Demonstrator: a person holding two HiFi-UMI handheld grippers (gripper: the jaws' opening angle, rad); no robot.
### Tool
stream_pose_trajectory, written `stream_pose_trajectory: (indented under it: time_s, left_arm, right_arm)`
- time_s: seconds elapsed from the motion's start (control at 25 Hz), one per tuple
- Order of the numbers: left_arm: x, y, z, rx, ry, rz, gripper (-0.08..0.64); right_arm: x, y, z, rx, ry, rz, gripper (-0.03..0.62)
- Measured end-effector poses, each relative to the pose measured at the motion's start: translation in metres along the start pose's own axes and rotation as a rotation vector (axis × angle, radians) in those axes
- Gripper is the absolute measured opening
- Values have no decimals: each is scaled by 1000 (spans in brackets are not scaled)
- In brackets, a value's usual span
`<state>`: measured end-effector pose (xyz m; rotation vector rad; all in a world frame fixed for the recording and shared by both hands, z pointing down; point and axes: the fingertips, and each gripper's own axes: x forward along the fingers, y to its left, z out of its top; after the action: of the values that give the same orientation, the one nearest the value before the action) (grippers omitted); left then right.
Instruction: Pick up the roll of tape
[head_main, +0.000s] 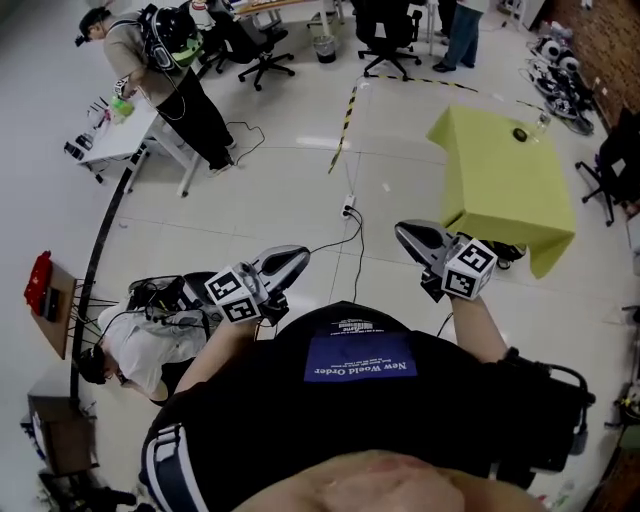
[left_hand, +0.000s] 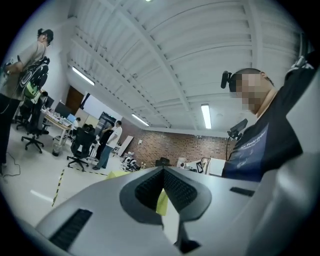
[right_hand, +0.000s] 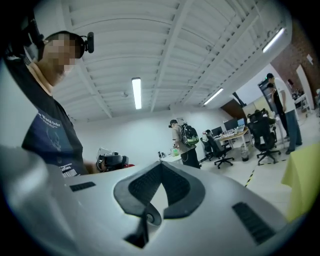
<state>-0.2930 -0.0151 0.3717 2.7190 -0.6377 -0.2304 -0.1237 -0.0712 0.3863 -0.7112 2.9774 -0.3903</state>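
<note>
head view: left gripper (head_main: 298, 257), right gripper (head_main: 403, 231) clenched, empty. dark object (head_main: 520, 133) on green table (head_main: 505, 195), likely tape roll, well apart. pickup not begun.

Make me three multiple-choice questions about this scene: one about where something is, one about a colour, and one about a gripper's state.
1. In the head view, where is the cloth-covered table?
A. upper right
B. lower left
C. between the two grippers

2. What colour is its cloth?
A. red
B. yellow-green
C. blue

3. How do the jaws of the right gripper stand?
A. wide apart
B. closed on a roll of tape
C. closed together, empty

Answers:
1 A: the table stands on the floor at upper right, beyond the right gripper.
2 B: the cloth is plainly yellow-green on top and down its draped sides.
3 C: the right gripper view shows the jaws meeting at the tip with nothing between them.
</note>
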Motion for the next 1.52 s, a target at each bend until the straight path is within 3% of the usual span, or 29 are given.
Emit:
stream_pose_trajectory:
  time_s: [0.28,0.48,0.76,0.92,1.04,1.24,1.52]
  left_arm:
    - [75,47,14,-18,36,26,5]
    - [114,80,17,-45,46,-11,5]
    - [144,146,20,-95,68,-165,5]
    - [153,204,33,-139,64,-300,5]
    - [155,256,52,-113,86,-394,5]
    - [149,327,87,-84,163,-511,5]
    - [161,381,102,-100,191,-646,5]
  right_arm:
    - [1,-93,16,26,-43,33,-12]
    - [-14,-140,7,61,-48,-28,-12]
    - [1,-181,5,42,-48,-177,-12]
    - [26,-206,7,17,-45,-313,-12]
    - [63,-229,21,8,-95,-426,-12]
    - [137,-247,41,9,-132,-529,-12]
    - [179,-258,37,9,-126,-640,-12]
